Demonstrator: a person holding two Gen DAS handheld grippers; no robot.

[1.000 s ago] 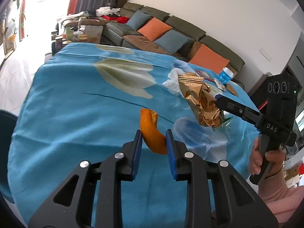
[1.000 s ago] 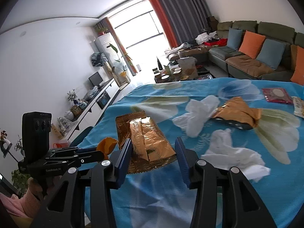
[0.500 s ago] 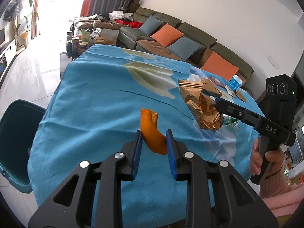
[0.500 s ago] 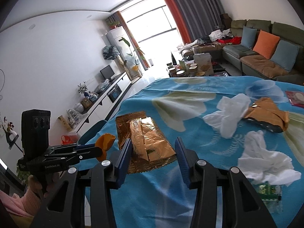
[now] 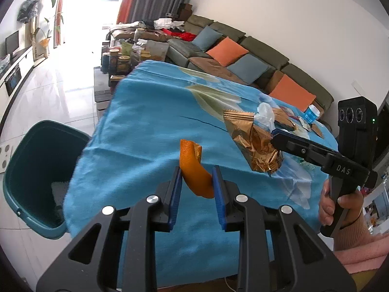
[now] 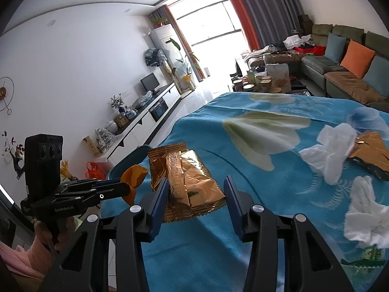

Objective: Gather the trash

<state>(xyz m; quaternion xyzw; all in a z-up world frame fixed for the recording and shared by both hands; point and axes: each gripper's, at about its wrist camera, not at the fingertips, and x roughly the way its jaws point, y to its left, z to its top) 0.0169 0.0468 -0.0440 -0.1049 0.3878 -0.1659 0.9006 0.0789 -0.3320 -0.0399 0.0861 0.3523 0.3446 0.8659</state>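
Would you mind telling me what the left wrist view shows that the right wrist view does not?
Only the left wrist view shows inside the teal bin and a blue-lidded tub. Only the right wrist view shows the TV console and two crumpled tissues. Both show the left gripper clamping the orange peel and the right gripper holding the gold wrapper.

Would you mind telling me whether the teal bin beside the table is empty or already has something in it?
Not empty: the bin has something white lying at its bottom, partly hidden by the tablecloth edge. What it is, I cannot tell.
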